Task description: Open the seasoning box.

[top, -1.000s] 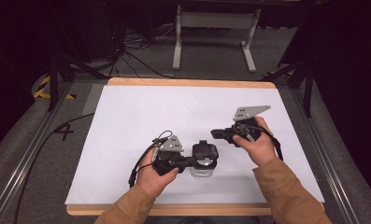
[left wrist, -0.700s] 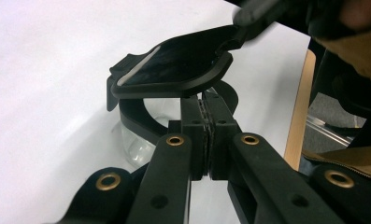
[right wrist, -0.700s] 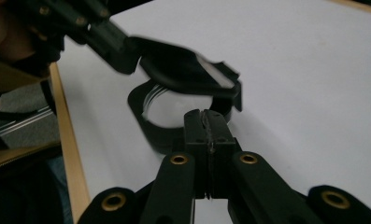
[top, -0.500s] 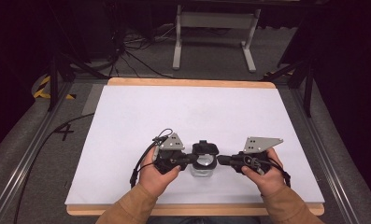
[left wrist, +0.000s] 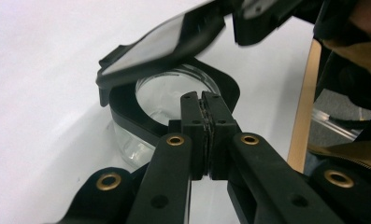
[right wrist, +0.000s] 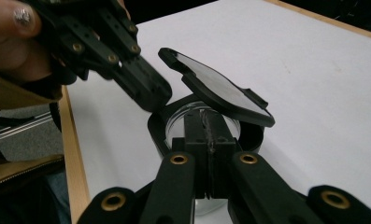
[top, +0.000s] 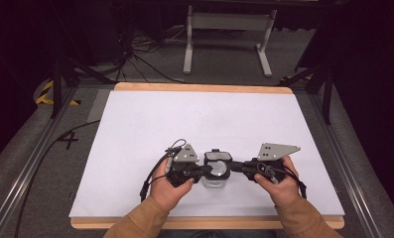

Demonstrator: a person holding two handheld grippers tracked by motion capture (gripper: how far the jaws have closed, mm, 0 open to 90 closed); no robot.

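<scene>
Both grippers meet over a clear glass jar with its black flip lid raised. The left gripper has its jaws pressed together on the collar (nothing else between them), and the right gripper is pressed together too.

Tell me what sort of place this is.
Probably a lab or studio set up for recording: a white-topped table fenced by metal rails, loose cables on grey carpet, and a metal stand behind.

Tan sleeves, black two-jaw grippers with brass rivets, grey three-cornered plates, black cables.
</scene>
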